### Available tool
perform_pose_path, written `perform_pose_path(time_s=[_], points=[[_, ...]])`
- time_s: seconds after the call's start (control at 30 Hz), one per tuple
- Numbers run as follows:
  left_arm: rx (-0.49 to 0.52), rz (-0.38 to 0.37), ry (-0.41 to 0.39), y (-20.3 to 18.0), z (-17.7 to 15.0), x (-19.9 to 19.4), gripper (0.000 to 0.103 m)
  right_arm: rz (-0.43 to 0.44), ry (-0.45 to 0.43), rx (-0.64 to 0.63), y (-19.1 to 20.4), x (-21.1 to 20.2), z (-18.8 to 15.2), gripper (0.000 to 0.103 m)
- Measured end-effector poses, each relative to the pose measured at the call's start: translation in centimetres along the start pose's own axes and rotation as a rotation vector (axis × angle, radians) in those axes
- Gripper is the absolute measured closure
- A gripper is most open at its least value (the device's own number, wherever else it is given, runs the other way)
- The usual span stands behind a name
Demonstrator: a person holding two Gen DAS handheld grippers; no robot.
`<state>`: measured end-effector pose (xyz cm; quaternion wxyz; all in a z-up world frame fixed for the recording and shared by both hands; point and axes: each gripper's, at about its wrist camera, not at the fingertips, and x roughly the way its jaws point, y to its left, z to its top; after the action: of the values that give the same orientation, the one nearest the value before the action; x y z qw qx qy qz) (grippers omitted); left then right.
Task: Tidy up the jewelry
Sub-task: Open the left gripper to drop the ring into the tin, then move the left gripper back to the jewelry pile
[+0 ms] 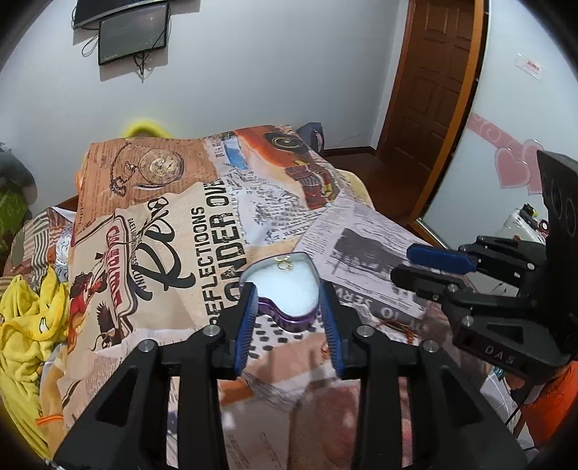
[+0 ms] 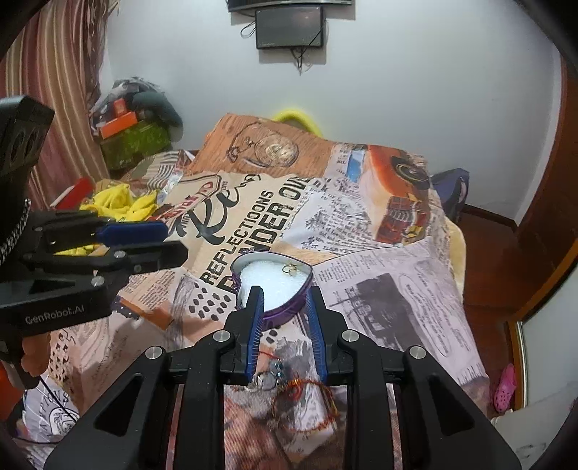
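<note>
A purple heart-shaped box (image 1: 285,289) with white foam lining lies open on the printed bedspread; it also shows in the right wrist view (image 2: 274,282). A small gold ring (image 1: 285,263) rests on the foam near the far rim, also seen in the right wrist view (image 2: 290,269). My left gripper (image 1: 289,289) is open, fingers on either side of the box. My right gripper (image 2: 283,294) is open and empty just short of the box. A silver ring (image 2: 265,381) and a red-orange thread bracelet (image 2: 307,405) lie on the bedspread beneath my right gripper.
The bedspread (image 1: 180,253) covers the whole bed. Yellow clothing (image 1: 29,318) is heaped at the left edge. A wooden door (image 1: 430,90) stands at the right, screens (image 2: 289,27) hang on the far wall, and clutter (image 2: 133,123) is piled by the curtain.
</note>
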<state>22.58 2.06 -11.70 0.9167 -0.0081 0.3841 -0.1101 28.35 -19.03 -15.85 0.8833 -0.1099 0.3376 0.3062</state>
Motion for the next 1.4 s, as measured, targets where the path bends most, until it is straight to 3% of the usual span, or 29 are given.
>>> perform_pose_path(time_s=[0.17,0.57,0.9,1.3,1.4], points=[[0.019,-0.016,0.006,-1.5,-1.0,-1.1,0.061,-0.036,-0.028,0.025,-0.6,-2.0,-1.2,0.065],[0.022,-0.036,0.136,-3.2,-4.5,1.6,0.06,-0.089,0.013,0.119,-3.3,-3.7,-5.1,0.065],[0.017,-0.053,0.236,-3.7,-7.7,5.0,0.06,-0.104,0.122,0.162,-5.3,-1.3,-8.6,0.065],[0.045,-0.094,0.263,-4.6,-8.7,7.7,0.061,-0.024,0.185,0.187,-4.6,2.1,-10.1,0.065],[0.047,-0.106,0.273,-4.7,-8.8,8.3,0.068,-0.01,0.189,0.197,-4.6,2.6,-10.0,0.065]])
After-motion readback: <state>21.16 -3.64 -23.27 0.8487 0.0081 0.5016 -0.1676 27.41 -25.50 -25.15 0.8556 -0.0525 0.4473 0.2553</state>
